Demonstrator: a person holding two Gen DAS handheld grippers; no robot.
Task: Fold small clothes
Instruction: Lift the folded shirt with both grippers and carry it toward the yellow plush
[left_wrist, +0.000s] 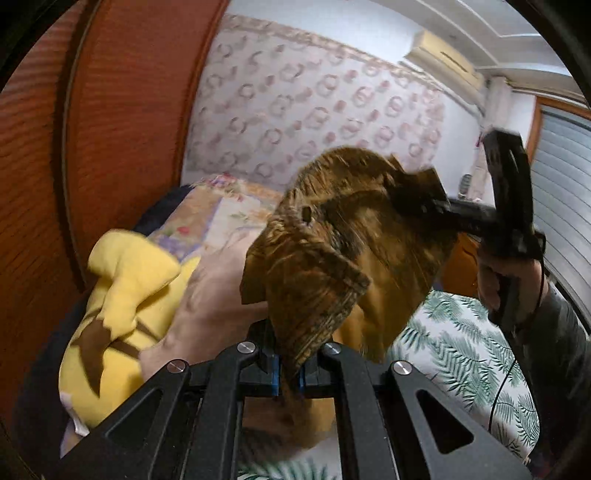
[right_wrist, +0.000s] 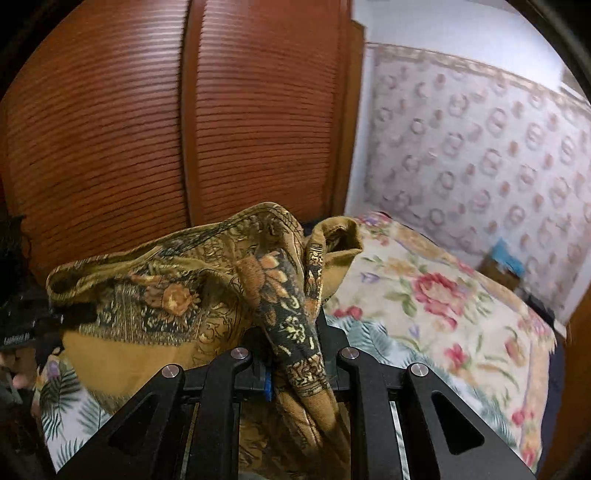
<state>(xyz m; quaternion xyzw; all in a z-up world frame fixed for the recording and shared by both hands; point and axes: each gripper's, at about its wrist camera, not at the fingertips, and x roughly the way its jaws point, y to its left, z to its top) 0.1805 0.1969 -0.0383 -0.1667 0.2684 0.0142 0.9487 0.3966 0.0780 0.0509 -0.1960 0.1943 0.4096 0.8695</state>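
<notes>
— How does my left gripper (left_wrist: 288, 369) stand?

— I see its jaws drawn nearly together, the blue pads (left_wrist: 275, 376) pinching a fold of the brown patterned cloth (left_wrist: 332, 258) that rises straight ahead of the fingertips.

— And my right gripper (right_wrist: 295, 373)?

— Closed the same way, a twisted strip of that cloth clamped between its pads and draping back over the fingers. From the left claw's camera I see it ahead and to the right, raised well above the left fingertips, fingers pointing back toward the left claw, with my right hand (left_wrist: 495, 280) wrapped round the handle below it and a dark sleeve behind.
</notes>
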